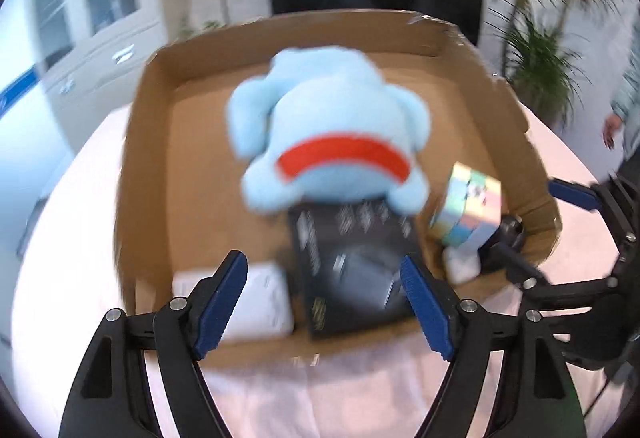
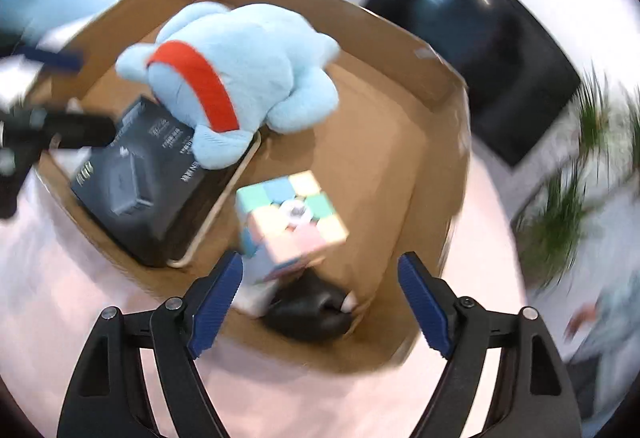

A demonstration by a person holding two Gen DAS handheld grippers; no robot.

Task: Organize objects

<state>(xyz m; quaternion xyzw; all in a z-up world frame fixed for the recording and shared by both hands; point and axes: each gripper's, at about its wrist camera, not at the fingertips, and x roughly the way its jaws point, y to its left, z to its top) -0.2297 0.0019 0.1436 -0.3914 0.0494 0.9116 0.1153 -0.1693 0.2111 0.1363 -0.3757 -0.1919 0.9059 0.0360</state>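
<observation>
Left wrist view: left tongs [image 1: 324, 302] apart, nothing between them, above a pale pink tabletop [image 1: 360, 390]. Beyond, a shallow brown cardboard box [image 1: 148, 142] holds a white packet [image 1: 260, 302], black printed carton [image 1: 352, 270], pastel puzzle cube [image 1: 468, 206] at right, and farther, a light-blue plush toy [image 1: 328, 118]. Right tongs [image 2: 320, 298] also apart, empty.

free: box floor [image 1: 200, 174] left of plush [image 1: 328, 118] | blocked: black box [image 1: 352, 270], cube [image 1: 468, 206]

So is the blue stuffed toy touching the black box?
Touching. In the right wrist view, the blue stuffed toy lies with its lower end on top of the black box.
</observation>
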